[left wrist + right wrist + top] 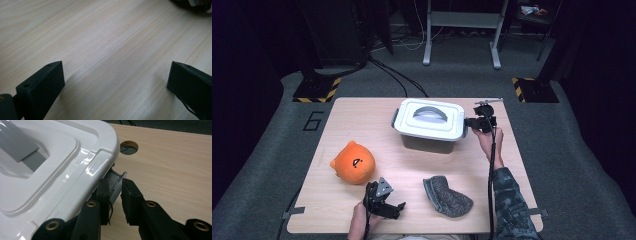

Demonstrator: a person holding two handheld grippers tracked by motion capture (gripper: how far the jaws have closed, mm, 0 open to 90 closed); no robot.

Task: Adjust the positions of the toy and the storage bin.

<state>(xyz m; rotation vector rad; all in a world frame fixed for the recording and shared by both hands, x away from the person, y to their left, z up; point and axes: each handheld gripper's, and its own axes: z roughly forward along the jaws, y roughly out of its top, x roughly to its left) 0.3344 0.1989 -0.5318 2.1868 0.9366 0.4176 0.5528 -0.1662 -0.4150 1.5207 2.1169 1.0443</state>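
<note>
The right gripper view shows the right gripper clamped on the grey latch at the end of the white-lidded box, which stands near the table's far edge. The left gripper hangs wide open over bare wood near the front edge.

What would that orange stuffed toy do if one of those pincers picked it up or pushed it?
The orange stuffed toy looks soft and plump, so it would probably squash under a pinch rather than resist. It seems light for its size, as plush usually is. Its rounded body may rock or roll a bit when pushed across the smooth wooden table, though its fabric should not slip easily.
</note>
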